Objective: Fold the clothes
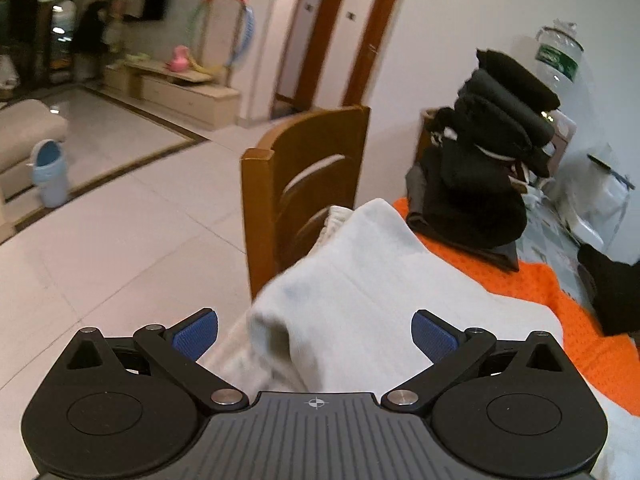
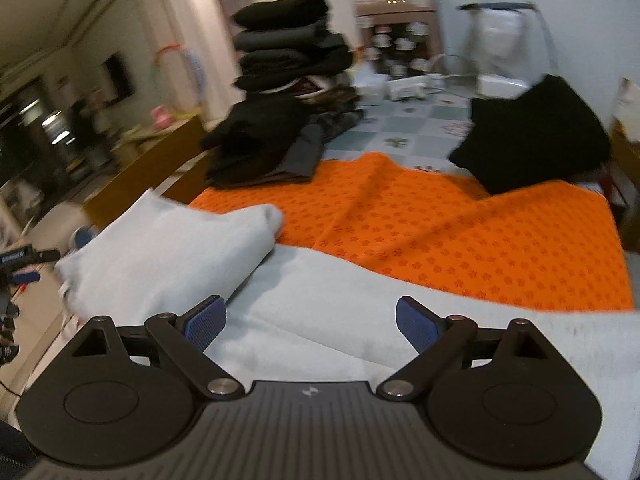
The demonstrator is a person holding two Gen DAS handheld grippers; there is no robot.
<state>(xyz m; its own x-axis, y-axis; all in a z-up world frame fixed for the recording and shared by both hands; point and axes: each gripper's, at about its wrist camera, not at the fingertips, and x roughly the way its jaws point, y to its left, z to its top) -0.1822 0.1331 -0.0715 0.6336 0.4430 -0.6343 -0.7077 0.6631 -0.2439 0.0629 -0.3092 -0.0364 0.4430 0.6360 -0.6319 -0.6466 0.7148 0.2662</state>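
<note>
- My left gripper (image 1: 315,334) is spread wide, blue pads (image 1: 195,334) on either side of the white garment (image 1: 360,280) but closed on nothing; the cloth passes between and under them
- The garment looks soft, thick and fairly light, like fleece or sweatshirt knit; I judge it will sag and fold wherever I lift it, so it wants holding at a hem or corner, not mid-panel
- On the left, the cloth hangs over the table edge beside the wooden chair (image 1: 304,184); that overhang could slide off toward the floor
- Ahead, a folded-over part of the garment (image 2: 168,248) lies on the flat layer, with a rounded fold edge (image 2: 276,216) that I think is the easiest place to pinch
- My right gripper (image 2: 311,322) is also wide open and empty, poised over the flat white layer, which lies on the orange mat (image 2: 460,232)
- The middle of the mat is bare and gives room to lay a fold
- A stack of dark clothes (image 2: 288,60) stands at the far left of the mat, a loose black garment (image 2: 532,136) at the far right; both limit a far sweep
</note>
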